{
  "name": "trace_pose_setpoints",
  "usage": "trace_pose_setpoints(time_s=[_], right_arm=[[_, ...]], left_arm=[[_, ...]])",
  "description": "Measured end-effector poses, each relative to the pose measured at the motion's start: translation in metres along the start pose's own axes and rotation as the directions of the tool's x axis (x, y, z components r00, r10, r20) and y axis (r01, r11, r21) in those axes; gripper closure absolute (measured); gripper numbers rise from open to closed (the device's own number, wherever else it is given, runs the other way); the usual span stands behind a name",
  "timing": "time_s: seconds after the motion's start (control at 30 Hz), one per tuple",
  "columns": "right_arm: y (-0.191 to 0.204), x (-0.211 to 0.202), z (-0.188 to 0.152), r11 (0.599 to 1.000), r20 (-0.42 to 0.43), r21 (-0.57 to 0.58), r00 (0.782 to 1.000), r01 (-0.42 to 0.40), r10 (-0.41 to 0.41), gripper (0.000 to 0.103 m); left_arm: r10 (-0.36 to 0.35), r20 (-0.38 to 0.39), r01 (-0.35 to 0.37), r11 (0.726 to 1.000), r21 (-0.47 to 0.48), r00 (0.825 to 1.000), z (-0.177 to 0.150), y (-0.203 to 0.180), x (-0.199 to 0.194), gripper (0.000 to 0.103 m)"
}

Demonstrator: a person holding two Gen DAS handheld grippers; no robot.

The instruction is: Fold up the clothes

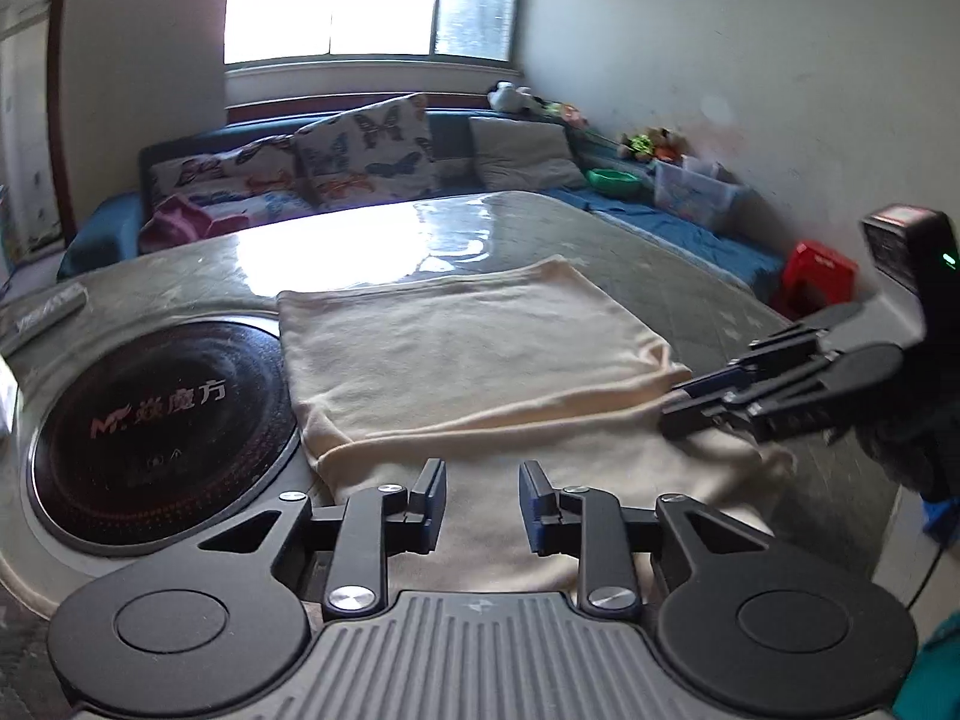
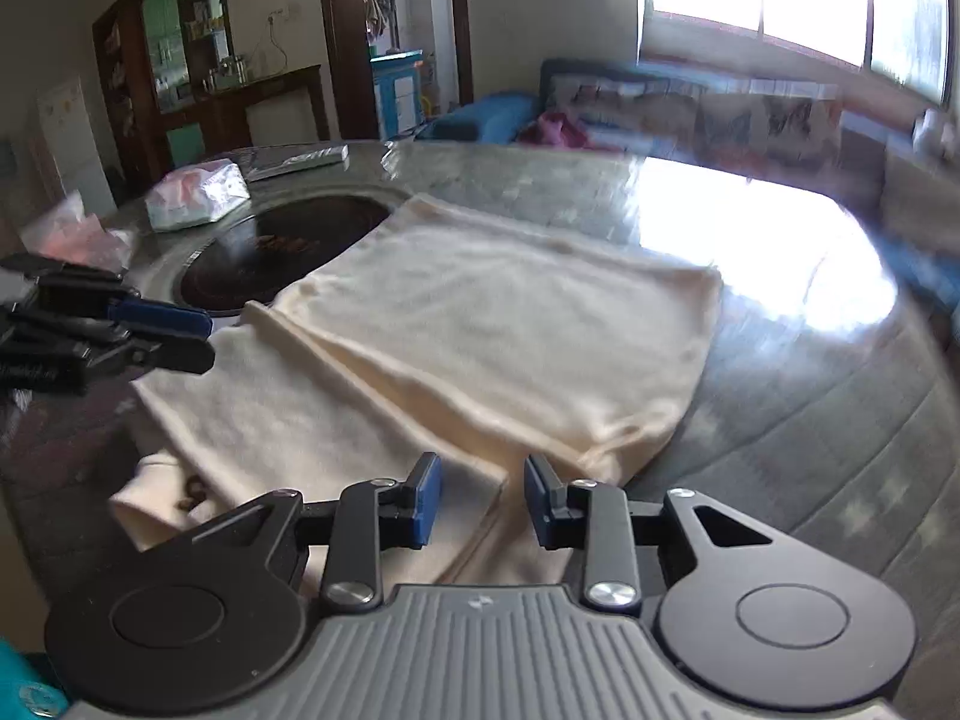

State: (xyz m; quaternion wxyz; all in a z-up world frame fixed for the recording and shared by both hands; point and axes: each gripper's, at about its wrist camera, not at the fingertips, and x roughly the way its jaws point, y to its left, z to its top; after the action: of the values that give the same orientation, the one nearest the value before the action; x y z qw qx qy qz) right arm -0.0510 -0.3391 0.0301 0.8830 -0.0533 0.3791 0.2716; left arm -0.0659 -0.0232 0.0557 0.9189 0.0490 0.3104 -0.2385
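A cream garment (image 1: 474, 354) lies on the table, its far part folded over into a flat rectangle, with a lower layer toward me. My left gripper (image 1: 483, 498) is open and empty just above the garment's near edge. My right gripper (image 1: 678, 405) comes in from the right at the garment's right edge. In the right wrist view the garment (image 2: 480, 336) spreads ahead, and my right gripper (image 2: 483, 501) is open and empty over its near corner. My left gripper (image 2: 201, 339) shows at the left, open, beside the garment's left edge.
A round black hotplate (image 1: 156, 420) is set into the grey table (image 1: 660, 252), left of the garment. A tissue pack (image 2: 198, 195) and a flat grey box (image 2: 300, 162) lie beyond it. A sofa with butterfly cushions (image 1: 366, 150) and a red stool (image 1: 819, 279) stand behind.
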Motion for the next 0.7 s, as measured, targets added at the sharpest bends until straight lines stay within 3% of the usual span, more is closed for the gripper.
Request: trace_pose_setpoints(time_s=[0.2,0.27,0.37,0.47,0.53,0.7], right_arm=[[0.001,-0.017,0.009,1.000,0.080,-0.009,0.997,0.014,-0.013,0.095],[-0.003,-0.012,0.010,1.000,0.062,0.003,0.998,0.022,-0.022,0.088],[-0.002,-0.008,0.001,0.996,0.051,-0.037,0.996,0.076,-0.074,0.086],[0.006,-0.024,0.000,0.998,0.086,-0.069,0.996,0.008,-0.002,0.086],[0.010,-0.024,0.000,0.995,0.062,-0.088,0.997,-0.039,0.045,0.086],[0.016,-0.014,-0.014,0.987,-0.022,-0.153,0.999,-0.039,0.036,0.086]], left_arm=[[-0.007,-0.025,0.009,0.995,0.096,1.000,-0.015,-0.001,-0.013,0.073],[-0.004,-0.031,0.009,0.990,0.143,1.000,-0.021,-0.003,-0.016,0.067],[-0.005,-0.040,0.014,0.975,0.221,0.999,-0.030,-0.009,-0.020,0.066],[-0.028,-0.047,0.041,0.957,0.289,0.999,-0.038,-0.016,-0.023,0.066],[-0.039,-0.048,0.053,0.942,0.332,0.998,-0.042,-0.022,-0.021,0.066],[-0.049,-0.033,0.058,0.913,0.404,0.998,-0.050,-0.033,-0.015,0.066]])
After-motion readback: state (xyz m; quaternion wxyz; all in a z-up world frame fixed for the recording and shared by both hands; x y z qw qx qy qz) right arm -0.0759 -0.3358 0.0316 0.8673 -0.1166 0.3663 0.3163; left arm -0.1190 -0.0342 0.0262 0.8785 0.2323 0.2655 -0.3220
